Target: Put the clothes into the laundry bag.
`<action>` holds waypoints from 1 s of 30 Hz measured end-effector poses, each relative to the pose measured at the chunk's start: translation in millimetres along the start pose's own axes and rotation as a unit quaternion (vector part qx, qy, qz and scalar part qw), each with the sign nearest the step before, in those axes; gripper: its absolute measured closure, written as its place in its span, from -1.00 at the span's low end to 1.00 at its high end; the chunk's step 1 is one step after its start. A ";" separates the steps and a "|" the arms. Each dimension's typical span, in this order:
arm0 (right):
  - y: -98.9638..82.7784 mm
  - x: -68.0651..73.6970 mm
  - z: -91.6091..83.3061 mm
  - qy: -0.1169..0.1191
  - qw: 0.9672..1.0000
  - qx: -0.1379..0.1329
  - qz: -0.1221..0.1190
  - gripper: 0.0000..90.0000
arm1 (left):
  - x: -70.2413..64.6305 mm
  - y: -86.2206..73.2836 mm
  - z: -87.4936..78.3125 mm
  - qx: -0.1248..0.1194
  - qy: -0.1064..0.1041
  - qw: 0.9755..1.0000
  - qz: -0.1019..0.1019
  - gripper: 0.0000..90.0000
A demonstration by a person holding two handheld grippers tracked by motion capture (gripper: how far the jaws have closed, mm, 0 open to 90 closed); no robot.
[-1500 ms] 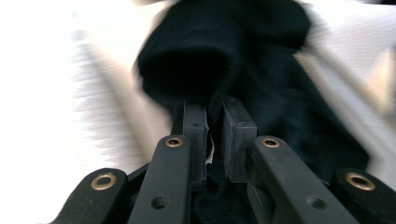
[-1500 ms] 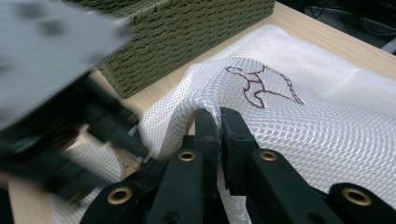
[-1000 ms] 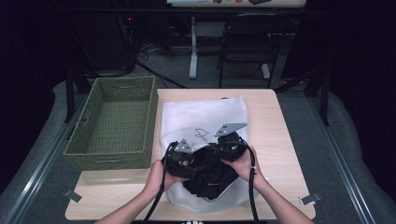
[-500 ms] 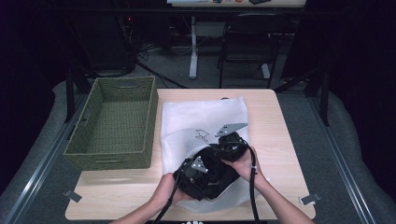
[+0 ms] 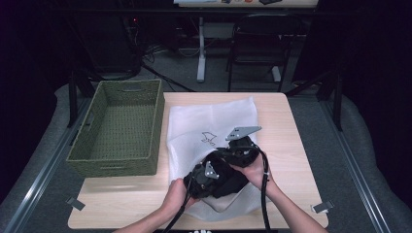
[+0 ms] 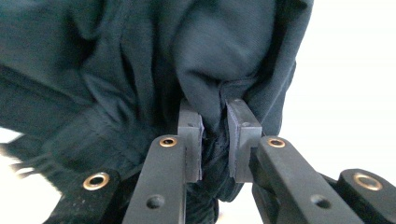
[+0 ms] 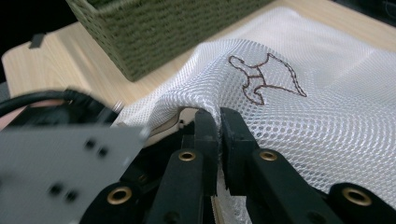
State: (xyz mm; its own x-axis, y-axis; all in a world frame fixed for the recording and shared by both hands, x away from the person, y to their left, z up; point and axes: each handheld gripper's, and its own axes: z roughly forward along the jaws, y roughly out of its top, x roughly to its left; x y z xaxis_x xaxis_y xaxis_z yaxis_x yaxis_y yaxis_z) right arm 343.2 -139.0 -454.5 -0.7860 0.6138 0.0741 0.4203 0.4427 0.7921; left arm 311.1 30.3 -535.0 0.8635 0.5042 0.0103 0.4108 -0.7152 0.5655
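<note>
Left tongs point(image 6: 215, 140) have just closed, pinching dark cloth point(image 6: 140, 60) — right tongs point(image 7: 218, 140) pinch the mesh bag point(image 7: 327, 121).

Both grippers are black, the left gripper point(image 6: 215, 140) with grey pads and brass-ringed screw holes along its jaw arms. The right gripper point(image 7: 218, 135) looks alike and carries a grey three-cornered plate point(image 5: 243, 132) with small holes. A black cable point(image 5: 264, 194) trails from each; the forearms are bare.

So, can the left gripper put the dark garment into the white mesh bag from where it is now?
Probably yes. The left gripper is shut on the dark garment right at the mouth of the white mesh bag, whose edge the right gripper holds up.
</note>
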 end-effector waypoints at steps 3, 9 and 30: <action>6.0 3.6 -7.2 0.009 1.000 -0.020 0.001 0.92 | 10.8 10.0 -15.0 -0.054 0.058 0.997 -0.018 0.75; 5.4 5.0 -6.4 0.008 1.000 -0.014 -0.001 0.92 | 18.5 3.3 -2.6 -0.039 0.059 0.997 -0.031 0.72; -7.7 -7.2 1.1 0.004 1.000 0.021 0.016 0.92 | 8.1 -8.4 -29.2 -0.022 -0.013 1.000 -0.008 -0.27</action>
State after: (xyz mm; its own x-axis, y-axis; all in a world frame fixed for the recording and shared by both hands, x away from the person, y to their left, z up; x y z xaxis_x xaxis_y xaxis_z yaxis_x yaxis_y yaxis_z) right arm 346.2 -146.2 -461.9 -0.7759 0.6222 0.1039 0.4631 0.4499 0.7636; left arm 306.2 54.5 -515.6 0.8641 0.5029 -0.0197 0.4119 -0.6842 0.6019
